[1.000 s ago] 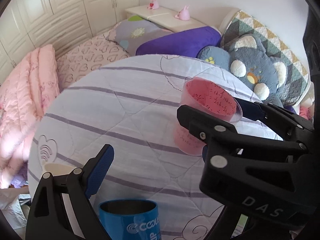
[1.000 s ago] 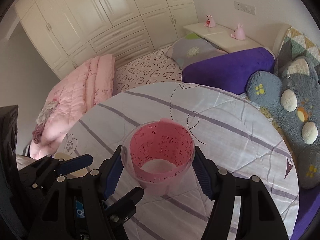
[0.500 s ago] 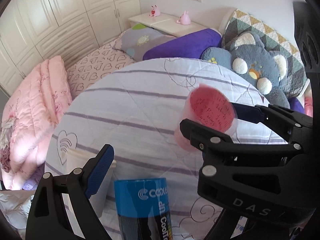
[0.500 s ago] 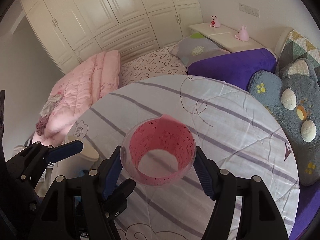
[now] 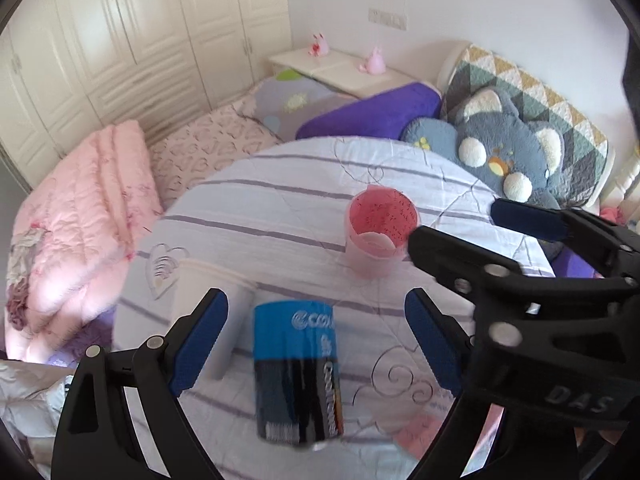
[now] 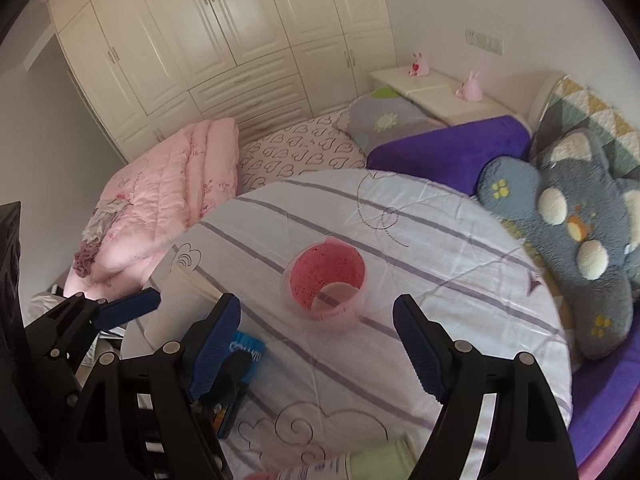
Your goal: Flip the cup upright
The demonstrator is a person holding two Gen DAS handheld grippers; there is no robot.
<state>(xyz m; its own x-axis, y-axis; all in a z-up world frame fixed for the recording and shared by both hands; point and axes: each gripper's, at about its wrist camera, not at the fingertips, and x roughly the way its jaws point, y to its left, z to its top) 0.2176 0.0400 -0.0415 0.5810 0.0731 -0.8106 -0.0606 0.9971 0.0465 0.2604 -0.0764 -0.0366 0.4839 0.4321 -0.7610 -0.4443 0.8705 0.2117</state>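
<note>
**Mia:** What does the left camera see?

**Ben:** The pink cup (image 5: 380,236) stands mouth up near the middle of the round table (image 5: 248,216), a bit toward the far right edge. The left gripper (image 5: 316,340) has its fingers spread wide and holds nothing. A blue can (image 5: 296,368) lies between them, at the near edge. A white cup (image 5: 208,312) is at the near left edge.

**Mia:** And the right camera?

**Ben:** The pink cup is just past the right gripper (image 6: 316,336). Its fingers are spread wide too, and nothing touches the cup (image 6: 326,284).

**Mia:** Is the cup hard to hold?

**Ben:** I think it is light, thin plastic. It looks smooth, so it may slip. Squeeze too hard and it may bend. I would hold it by the sides, around the middle.
</note>
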